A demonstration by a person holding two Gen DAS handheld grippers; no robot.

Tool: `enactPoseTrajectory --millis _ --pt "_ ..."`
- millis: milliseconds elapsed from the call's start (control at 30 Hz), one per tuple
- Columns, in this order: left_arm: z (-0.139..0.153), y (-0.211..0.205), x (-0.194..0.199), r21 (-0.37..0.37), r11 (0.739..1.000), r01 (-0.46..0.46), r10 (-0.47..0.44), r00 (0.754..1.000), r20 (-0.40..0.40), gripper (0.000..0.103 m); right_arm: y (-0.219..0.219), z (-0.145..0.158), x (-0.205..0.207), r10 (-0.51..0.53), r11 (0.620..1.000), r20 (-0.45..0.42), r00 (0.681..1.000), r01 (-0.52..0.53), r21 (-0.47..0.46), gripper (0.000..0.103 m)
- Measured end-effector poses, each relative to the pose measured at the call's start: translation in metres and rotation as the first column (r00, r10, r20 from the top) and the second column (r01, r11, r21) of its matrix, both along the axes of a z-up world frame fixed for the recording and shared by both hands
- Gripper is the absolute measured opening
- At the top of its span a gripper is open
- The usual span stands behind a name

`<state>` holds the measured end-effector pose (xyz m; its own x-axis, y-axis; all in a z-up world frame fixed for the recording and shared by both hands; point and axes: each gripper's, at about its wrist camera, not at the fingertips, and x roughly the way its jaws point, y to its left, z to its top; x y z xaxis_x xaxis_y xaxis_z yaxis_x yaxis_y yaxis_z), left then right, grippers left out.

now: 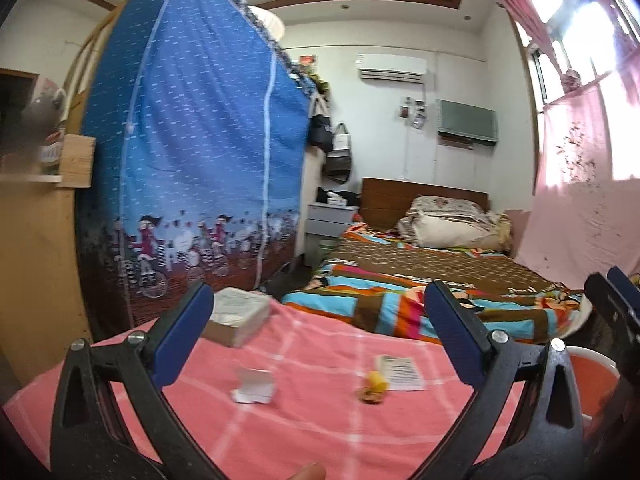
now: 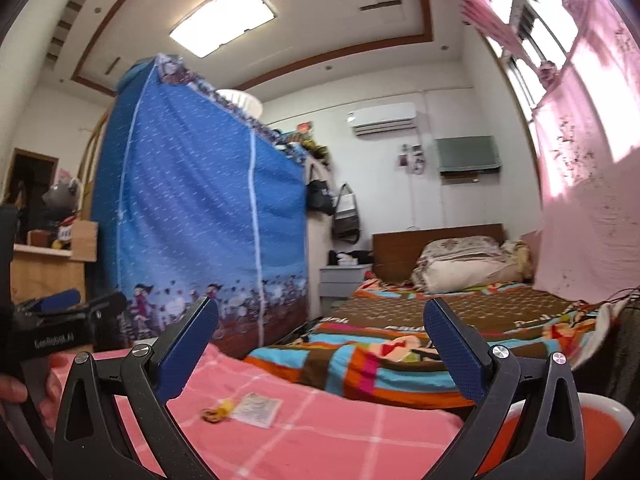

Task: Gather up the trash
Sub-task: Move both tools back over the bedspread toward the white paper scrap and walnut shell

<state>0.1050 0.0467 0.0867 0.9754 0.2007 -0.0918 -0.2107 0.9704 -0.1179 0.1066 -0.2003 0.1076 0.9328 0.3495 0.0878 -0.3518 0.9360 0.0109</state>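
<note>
Trash lies on a pink checked cloth (image 1: 304,412): a crumpled white paper scrap (image 1: 256,389), a yellow peel-like bit (image 1: 375,386) and a printed paper packet (image 1: 402,372). My left gripper (image 1: 316,334) hovers above the cloth, open and holding nothing, with the scrap below it. The right wrist view shows the yellow bit (image 2: 218,409) and the packet (image 2: 258,403) lying ahead of my right gripper (image 2: 320,344), which is open and holds nothing. The left gripper (image 2: 68,312) appears at that view's left edge, held by a hand.
An orange bin with a white rim (image 1: 592,376) stands at the right, also in the right wrist view as the bin (image 2: 576,428). A flat box (image 1: 240,316) rests at the cloth's far left. Beyond are a bed with a colourful quilt (image 1: 420,280), a blue fabric wardrobe (image 1: 192,152) and a pink curtain (image 1: 580,184).
</note>
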Motion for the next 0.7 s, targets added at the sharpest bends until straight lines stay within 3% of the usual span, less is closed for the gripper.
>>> enactPoseTrajectory --millis 300,533,700 --pt "-0.005 0.046 -0.005 0.007 0.999 -0.044 0.044 0.999 -0.005 0.102 0.041 -0.015 0.011 0.06 0.996 -0.043 0.997 -0.063 -0.059 0.103" --pt "-0.02 0.066 0.009 -0.043 0.999 0.01 -0.014 0.995 -0.098 0.101 0.071 -0.025 0.043 0.065 0.992 -0.209 0.976 -0.086 -0.094 0.102" --pt "-0.034 0.067 0.029 -0.057 0.996 0.068 -0.078 0.976 -0.202 0.101 0.091 -0.04 0.059 0.069 0.978 -0.32 0.945 -0.128 -0.164 0.086"
